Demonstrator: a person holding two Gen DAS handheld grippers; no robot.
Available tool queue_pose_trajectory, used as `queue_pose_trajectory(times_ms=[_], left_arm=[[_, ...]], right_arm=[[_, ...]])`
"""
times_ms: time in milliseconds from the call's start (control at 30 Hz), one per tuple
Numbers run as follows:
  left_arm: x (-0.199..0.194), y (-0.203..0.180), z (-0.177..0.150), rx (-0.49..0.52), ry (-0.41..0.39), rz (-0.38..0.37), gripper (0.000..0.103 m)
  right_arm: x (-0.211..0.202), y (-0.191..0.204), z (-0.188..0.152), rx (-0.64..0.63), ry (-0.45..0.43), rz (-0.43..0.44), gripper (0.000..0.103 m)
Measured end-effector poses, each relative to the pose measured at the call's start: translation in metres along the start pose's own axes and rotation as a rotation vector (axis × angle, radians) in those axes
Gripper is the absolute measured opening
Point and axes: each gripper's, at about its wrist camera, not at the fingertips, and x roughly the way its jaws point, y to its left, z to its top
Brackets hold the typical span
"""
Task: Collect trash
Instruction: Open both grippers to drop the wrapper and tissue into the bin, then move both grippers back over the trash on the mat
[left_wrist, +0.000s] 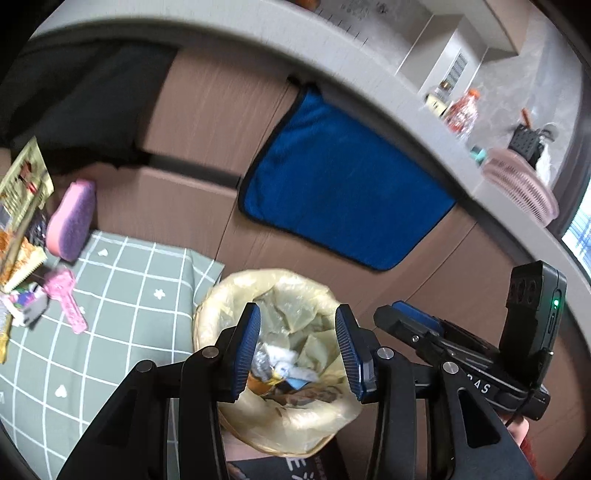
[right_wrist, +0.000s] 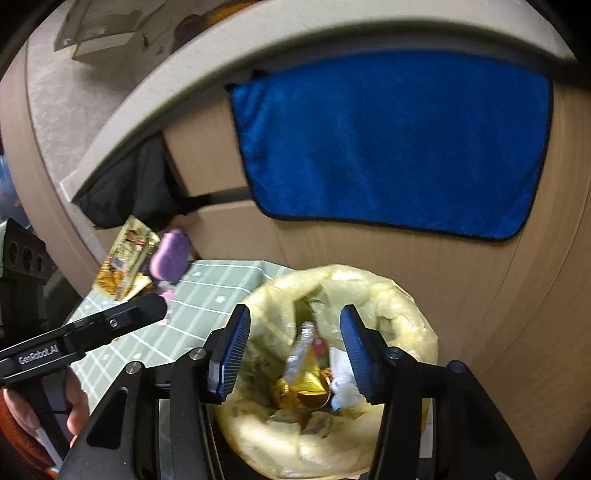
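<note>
The left gripper (left_wrist: 297, 350) hung over a round bin lined with a pale yellow plastic bag (left_wrist: 236, 295). Its two blue ribbed fingers (left_wrist: 245, 350) stood apart with nothing between them. The bin sat right under and past the fingertips.

Inside the bin, seen between the left fingers, lay a heap of trash (left_wrist: 280, 373): crumpled white paper, a shiny wrapper and brown scraps.

The right gripper (right_wrist: 293, 354) hung over the same bin (right_wrist: 406, 306). Its blue fingers (right_wrist: 232, 354) were spread wide and held nothing. Between them, down in the bag, lay a clear plastic bottle (right_wrist: 301, 350), a gold shiny wrapper (right_wrist: 301, 393) and a white and blue crumpled piece (right_wrist: 343, 391). The bottle leaned with its neck pointing away from the fingers.

To the left of the left fingers lay a green cloth with white squares (left_wrist: 122, 295). More trash was there, well apart from the bin: a yellow snack packet (left_wrist: 22, 206), a pink and purple sponge (left_wrist: 72, 221) and a pink plastic stick (left_wrist: 70, 301). Small colourful bits (left_wrist: 26, 306) lay by the stick, too blurred to tell.

Far past the fingertips of both grippers, a blue towel with a dark edge (left_wrist: 340, 184) hung on a brown cabinet front (left_wrist: 207, 103). A pink ribbed basket (left_wrist: 521, 188) sat on the grey counter (left_wrist: 369, 66) above it, and a bottle with an orange cap (left_wrist: 461, 110) stood near it.
</note>
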Motion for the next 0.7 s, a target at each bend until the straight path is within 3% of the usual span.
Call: queue_pose_trajectory(times_ms=[133, 400, 700], left_arm=[[-0.037, -0.007, 0.007, 0.016, -0.064, -0.011, 0.043], [-0.133, -0.014, 0.022, 0.023, -0.23, -0.024, 0.043], [-0.252, -0.02, 0.016, 0.075, -0.394, 0.035, 0.045]], right_arm=[[-0.034, 0.03, 0.009, -0.076, -0.058, -0.039, 0.048], [-0.098, 0.085, 0.029, -0.138, -0.174, -0.017, 0.045], [-0.17, 0.171, 0.044, -0.229, -0.295, 0.038, 0.045]])
